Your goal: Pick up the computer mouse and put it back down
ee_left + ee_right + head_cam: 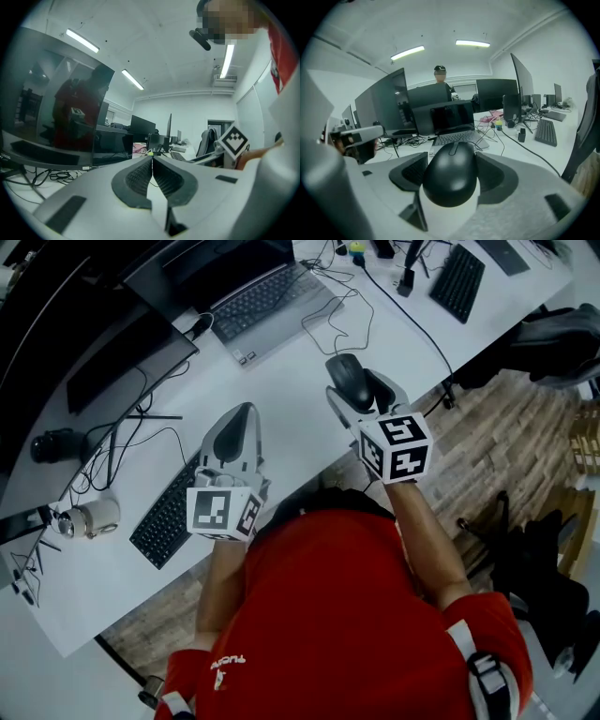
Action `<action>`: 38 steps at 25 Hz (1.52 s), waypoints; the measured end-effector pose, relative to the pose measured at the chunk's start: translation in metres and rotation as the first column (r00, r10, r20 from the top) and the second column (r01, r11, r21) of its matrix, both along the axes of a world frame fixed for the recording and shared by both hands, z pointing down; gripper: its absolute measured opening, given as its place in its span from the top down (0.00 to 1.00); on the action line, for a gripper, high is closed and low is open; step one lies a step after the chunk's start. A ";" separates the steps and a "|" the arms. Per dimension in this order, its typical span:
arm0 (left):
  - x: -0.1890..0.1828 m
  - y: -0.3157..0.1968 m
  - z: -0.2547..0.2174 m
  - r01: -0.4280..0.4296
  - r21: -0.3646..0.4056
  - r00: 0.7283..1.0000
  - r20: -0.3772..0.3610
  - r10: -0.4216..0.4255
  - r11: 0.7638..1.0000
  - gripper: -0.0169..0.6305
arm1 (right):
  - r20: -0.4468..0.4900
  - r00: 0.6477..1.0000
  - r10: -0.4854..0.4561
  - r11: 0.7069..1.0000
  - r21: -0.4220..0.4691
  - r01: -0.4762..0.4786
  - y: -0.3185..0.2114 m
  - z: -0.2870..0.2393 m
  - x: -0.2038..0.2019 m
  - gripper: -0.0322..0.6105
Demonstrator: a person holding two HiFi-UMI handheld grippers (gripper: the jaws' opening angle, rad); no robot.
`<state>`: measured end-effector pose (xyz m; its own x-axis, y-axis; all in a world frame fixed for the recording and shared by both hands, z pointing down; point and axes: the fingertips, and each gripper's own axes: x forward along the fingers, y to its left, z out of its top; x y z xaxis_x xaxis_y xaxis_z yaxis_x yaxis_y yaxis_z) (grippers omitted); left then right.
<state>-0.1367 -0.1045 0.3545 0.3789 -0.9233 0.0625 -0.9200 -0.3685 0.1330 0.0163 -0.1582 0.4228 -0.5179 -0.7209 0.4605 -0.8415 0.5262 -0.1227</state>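
A black computer mouse [348, 380] is held off the white desk [291, 399], with my right gripper [358, 382] shut on its sides. In the right gripper view the mouse [451, 180] fills the gap between the dark ribbed pads [411, 171], its wheel end pointing away toward the laptop. My left gripper [246, 411] rests over the desk to the left, beside the keyboard. Its jaws are shut with nothing between them, as the left gripper view shows [152, 161].
An open laptop [262, 301] with a looped cable lies beyond the mouse. A black keyboard [169, 517] sits by the left gripper and a second keyboard [459, 282] at the far right. A dark monitor [122, 362] stands left. The desk edge runs just under both grippers.
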 end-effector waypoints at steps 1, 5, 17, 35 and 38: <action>0.000 0.000 -0.002 0.002 -0.003 1.000 0.001 -0.001 1.000 0.96 | 0.012 1.000 -0.006 1.000 0.019 0.006 0.001 -0.013 0.000 0.45; -0.001 -0.002 -0.004 0.003 0.010 1.000 -0.006 -0.003 1.000 0.96 | 0.057 0.998 -0.038 0.995 0.096 0.033 0.007 -0.062 0.000 0.45; 0.002 -0.005 -0.013 -0.003 0.033 1.000 -0.004 0.003 0.999 0.96 | 0.124 0.988 -0.093 0.975 0.212 0.065 0.022 -0.139 0.001 0.46; 0.014 -0.005 -0.010 -0.011 0.021 1.000 0.007 0.011 1.000 0.96 | 0.028 0.998 -0.057 0.995 0.083 0.055 0.008 -0.036 0.004 0.46; 0.014 -0.005 -0.008 -0.009 0.024 1.000 0.008 0.009 1.000 0.96 | 0.004 0.998 -0.056 0.996 0.064 0.056 0.003 -0.015 0.002 0.46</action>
<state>-0.1229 -0.1091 0.3461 0.3870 -0.9211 0.0428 -0.9175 -0.3801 0.1170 0.0188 -0.1551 0.4080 -0.5606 -0.7188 0.4113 -0.8100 0.5792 -0.0918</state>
